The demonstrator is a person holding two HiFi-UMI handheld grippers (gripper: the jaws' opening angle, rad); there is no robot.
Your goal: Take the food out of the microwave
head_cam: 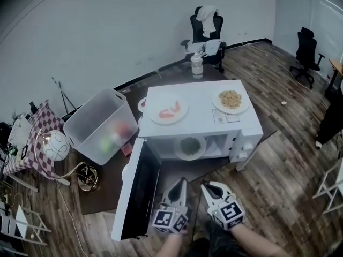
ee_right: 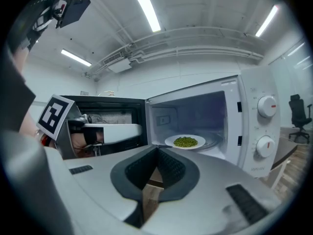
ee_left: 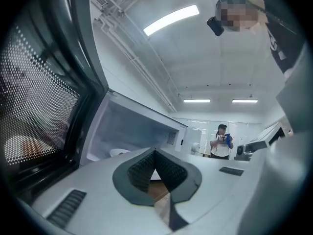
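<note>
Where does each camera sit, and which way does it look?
Head view: on the person's head, looking steeply down at the open microwave; the left gripper and the right gripper show at the bottom.
Left gripper view: on the left gripper, looking along its shut jaws towards the microwave door.
Right gripper view: on the right gripper, looking along its shut jaws at the plate of peas inside; the left gripper shows at left.
Shared: head and right gripper views both show that plate.
</note>
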